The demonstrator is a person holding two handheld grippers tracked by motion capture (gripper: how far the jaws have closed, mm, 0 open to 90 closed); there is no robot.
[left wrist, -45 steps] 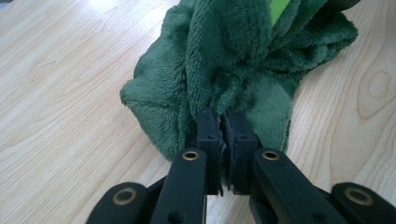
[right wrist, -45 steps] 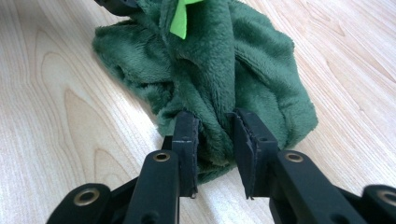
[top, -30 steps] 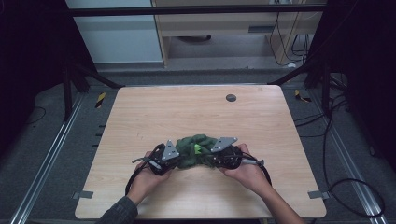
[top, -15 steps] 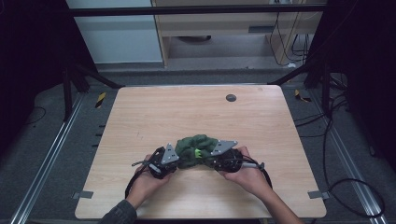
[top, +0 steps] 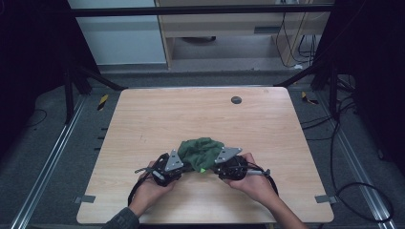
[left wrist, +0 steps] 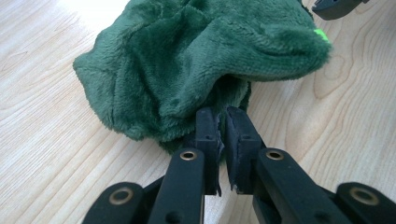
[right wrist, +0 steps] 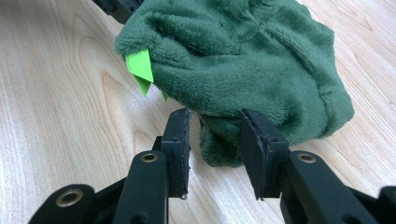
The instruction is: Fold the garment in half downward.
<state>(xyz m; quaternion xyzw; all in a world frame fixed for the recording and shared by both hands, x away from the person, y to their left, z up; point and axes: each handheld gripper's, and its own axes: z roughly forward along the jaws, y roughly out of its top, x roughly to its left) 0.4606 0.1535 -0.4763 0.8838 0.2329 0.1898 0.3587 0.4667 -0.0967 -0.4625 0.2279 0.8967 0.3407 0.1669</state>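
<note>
Left gripper (top: 168,168) at the near middle of the wooden table (top: 143,119), jaws pinched nearly together on a lower fold of the green plush cloth (top: 200,151). Cloth bunched in a heap between both grippers, bright green tag (right wrist: 140,70) poking from its edge. Right gripper (top: 228,167) just beside it, jaws set apart around a hanging fold, not clamped.

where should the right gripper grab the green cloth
The low fold of the cloth hanging between the right gripper's open jaws, coming in level from the cloth's near right side. That fold is thin enough to pinch; the bunched top is too bulky.
</note>
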